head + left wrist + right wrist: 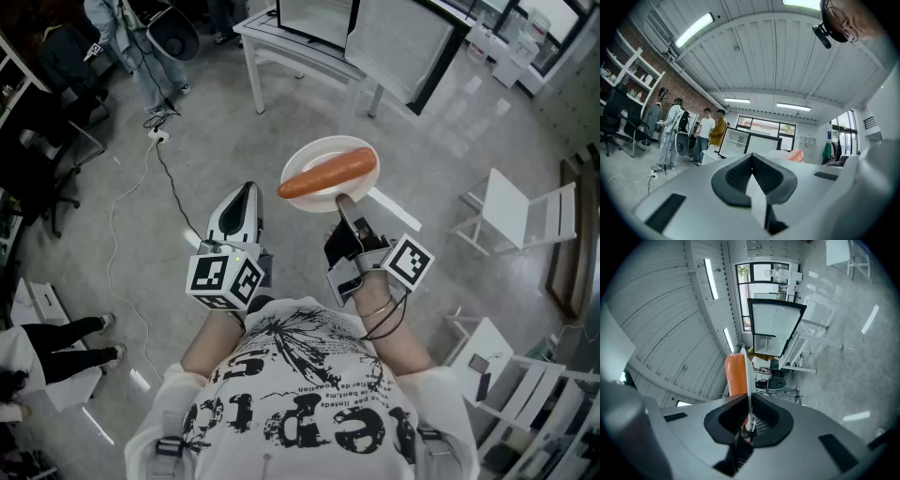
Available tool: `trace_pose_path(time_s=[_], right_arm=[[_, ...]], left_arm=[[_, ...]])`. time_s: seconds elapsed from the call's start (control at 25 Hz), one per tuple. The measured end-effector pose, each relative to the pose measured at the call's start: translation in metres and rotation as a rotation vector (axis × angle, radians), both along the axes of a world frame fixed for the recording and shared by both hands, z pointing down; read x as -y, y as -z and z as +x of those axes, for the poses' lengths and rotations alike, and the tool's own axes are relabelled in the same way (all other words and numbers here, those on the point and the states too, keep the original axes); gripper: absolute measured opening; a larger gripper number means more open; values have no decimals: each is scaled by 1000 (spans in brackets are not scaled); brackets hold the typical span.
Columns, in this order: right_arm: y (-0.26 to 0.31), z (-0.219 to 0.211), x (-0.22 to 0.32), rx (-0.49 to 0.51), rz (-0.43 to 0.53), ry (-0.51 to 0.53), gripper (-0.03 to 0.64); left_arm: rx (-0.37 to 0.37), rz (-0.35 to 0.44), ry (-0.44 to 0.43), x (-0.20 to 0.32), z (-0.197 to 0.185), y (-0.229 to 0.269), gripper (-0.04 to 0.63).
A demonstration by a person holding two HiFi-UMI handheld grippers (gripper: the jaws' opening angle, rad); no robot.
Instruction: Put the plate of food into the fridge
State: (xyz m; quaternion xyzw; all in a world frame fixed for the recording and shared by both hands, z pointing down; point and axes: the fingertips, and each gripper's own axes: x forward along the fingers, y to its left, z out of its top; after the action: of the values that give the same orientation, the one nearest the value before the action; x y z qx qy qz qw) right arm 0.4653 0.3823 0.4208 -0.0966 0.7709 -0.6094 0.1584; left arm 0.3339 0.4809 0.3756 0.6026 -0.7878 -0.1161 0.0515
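A white plate (323, 173) with a long orange carrot (328, 174) on it hangs over the grey floor. My right gripper (343, 202) is shut on the plate's near rim. In the right gripper view the plate (746, 373) shows edge-on between the pads, with the carrot (735, 373) on its left side. The glass-door fridge (323, 21) stands on a white table ahead, its door (405, 47) swung open; it also shows as the fridge (776, 329) in the right gripper view. My left gripper (247, 191) is shut and holds nothing, level with the plate on its left.
People (141, 42) stand at the far left near a black chair. A cable (141, 192) runs across the floor. White chairs (514, 214) stand at the right, more at the lower right. Another person's legs (66, 339) show at the left edge.
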Motion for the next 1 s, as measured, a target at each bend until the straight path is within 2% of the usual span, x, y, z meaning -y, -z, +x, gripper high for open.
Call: trace_pose_path(time_s=[0.32, 0.6, 1.0], right_arm=[[-1, 3, -2, 7, -11, -1, 21], [-13, 13, 4, -4, -67, -37, 18], [-12, 15, 7, -5, -54, -39, 17]], left_arm=[[10, -4, 1, -1, 4, -2, 8], [2, -2, -5, 0, 10, -5, 8], [-4, -4, 7, 2, 7, -5, 8]])
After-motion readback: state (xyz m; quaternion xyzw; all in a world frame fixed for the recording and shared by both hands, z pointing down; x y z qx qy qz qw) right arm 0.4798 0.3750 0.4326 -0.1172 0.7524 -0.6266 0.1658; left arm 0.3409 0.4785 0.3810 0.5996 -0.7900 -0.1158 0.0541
